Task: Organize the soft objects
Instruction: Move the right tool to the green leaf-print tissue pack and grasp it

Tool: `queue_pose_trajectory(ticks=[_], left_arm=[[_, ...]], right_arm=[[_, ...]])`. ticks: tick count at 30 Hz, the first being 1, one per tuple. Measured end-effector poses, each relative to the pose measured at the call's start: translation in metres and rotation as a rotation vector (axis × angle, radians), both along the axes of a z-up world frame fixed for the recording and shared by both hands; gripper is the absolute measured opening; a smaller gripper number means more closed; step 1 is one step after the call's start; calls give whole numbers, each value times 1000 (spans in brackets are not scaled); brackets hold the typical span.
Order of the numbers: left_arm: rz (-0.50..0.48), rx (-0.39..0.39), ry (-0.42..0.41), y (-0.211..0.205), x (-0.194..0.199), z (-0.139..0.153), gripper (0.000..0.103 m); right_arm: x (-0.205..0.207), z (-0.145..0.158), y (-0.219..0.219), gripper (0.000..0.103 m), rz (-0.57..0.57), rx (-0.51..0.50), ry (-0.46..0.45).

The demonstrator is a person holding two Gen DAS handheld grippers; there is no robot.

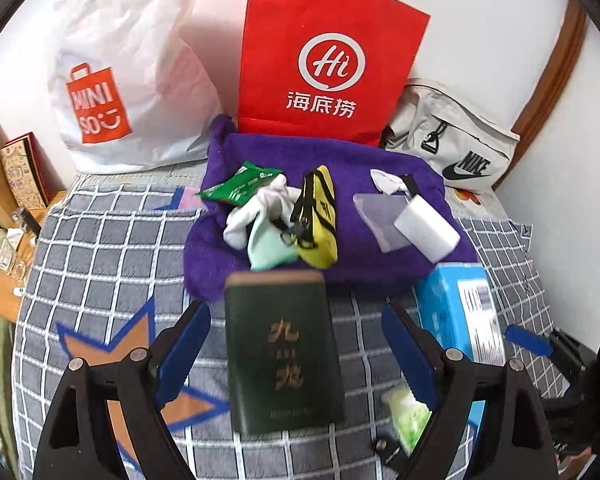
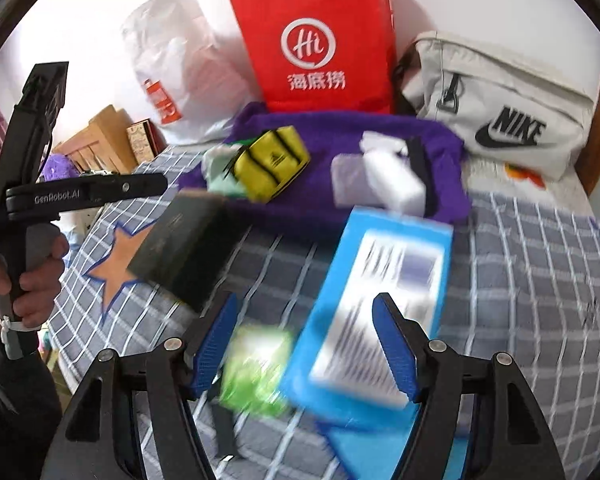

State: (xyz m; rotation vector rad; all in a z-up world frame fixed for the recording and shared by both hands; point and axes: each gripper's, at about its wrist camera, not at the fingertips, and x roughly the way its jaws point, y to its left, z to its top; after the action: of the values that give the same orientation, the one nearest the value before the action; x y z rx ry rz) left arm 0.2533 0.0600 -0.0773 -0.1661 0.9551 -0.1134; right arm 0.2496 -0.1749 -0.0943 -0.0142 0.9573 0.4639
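A purple towel (image 1: 412, 196) lies on the checked bed under a yellow pouch (image 1: 320, 216), white and mint socks (image 1: 260, 220), a green packet (image 1: 240, 186) and a white block (image 1: 426, 230). My left gripper (image 1: 296, 326) is open and empty, its blue pads either side of a dark green box (image 1: 282, 350) without touching it. My right gripper (image 2: 304, 320) is open and empty above a blue box (image 2: 380, 304) and a green packet (image 2: 256, 368). The towel (image 2: 332, 196), yellow pouch (image 2: 272, 164) and dark green box (image 2: 188, 252) also show in the right wrist view.
A red paper bag (image 1: 324, 60), a white Miniso bag (image 1: 112, 72) and a grey Nike bag (image 1: 456, 140) stand against the back wall. The blue box (image 1: 460, 312) lies right of the green box. The bed's left edge drops to cluttered shelves (image 1: 4, 200).
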Motion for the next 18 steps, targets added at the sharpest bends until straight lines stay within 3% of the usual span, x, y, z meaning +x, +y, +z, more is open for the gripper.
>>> queue_pose_trajectory(ticks=[8, 12, 18], left_arm=[[30, -11, -18, 13, -40, -17, 87], [29, -59, -15, 19, -52, -26, 87], [15, -61, -22, 28, -68, -33, 87]], right_arm=[[-58, -30, 22, 69, 6, -98, 29], [-64, -43, 30, 69, -3, -76, 52], [-58, -67, 44, 69, -36, -140, 61]])
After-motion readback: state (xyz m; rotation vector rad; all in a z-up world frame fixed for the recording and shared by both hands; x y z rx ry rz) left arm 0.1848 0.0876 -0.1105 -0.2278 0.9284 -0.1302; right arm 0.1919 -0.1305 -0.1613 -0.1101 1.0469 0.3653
